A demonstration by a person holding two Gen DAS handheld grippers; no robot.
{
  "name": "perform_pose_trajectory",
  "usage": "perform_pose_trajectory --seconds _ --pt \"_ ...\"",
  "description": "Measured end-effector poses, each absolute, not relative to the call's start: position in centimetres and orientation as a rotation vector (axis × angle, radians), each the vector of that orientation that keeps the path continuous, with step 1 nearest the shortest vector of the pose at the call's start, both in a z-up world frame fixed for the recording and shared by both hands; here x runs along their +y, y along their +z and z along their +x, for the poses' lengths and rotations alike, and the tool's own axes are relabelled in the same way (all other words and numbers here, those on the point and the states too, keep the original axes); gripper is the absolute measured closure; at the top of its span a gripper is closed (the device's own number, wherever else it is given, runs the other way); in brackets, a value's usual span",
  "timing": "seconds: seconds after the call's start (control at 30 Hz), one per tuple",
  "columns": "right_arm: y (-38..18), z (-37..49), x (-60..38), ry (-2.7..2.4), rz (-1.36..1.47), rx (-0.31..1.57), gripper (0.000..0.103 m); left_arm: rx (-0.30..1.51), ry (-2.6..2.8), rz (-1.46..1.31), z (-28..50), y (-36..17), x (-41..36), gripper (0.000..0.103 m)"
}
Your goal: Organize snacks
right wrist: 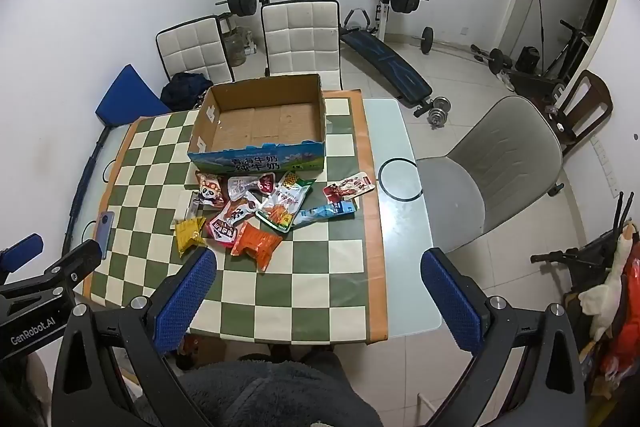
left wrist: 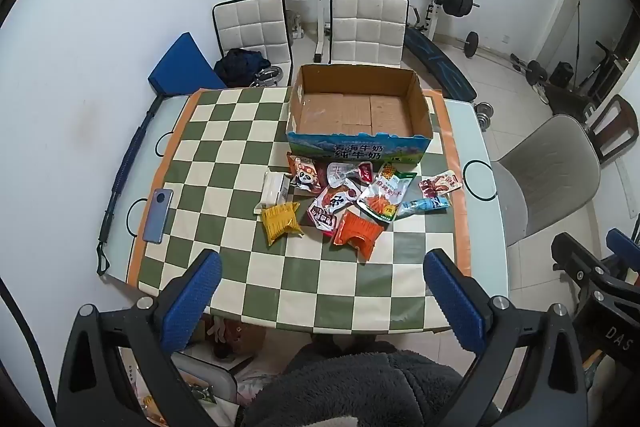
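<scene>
Plainly — "GenRobot.AI" on left gripper (right wrist: 24, 251)

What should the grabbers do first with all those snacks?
Probably lower the right hand-held gripper onto the orange packet, the nearest snack. Both it and the left hand-held gripper are open and holding nothing, the cardboard box is empty, and every snack lies on the checkered cloth.
</scene>
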State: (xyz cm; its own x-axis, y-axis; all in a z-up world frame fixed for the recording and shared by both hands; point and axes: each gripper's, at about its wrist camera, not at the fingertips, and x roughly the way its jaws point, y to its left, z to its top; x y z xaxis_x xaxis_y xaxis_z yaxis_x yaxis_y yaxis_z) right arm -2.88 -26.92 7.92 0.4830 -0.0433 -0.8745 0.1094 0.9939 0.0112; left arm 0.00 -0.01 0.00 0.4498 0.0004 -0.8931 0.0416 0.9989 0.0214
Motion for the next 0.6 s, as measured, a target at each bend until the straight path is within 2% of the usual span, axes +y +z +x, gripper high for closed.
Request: perform_pose_trajectory --seconds 0.6 --pt "7.98 -2.95 -26.39 -0.076 0.074 1.050 0.000 1.085 -0.029 0.047 0.29 0.71 -0.06 0.000"
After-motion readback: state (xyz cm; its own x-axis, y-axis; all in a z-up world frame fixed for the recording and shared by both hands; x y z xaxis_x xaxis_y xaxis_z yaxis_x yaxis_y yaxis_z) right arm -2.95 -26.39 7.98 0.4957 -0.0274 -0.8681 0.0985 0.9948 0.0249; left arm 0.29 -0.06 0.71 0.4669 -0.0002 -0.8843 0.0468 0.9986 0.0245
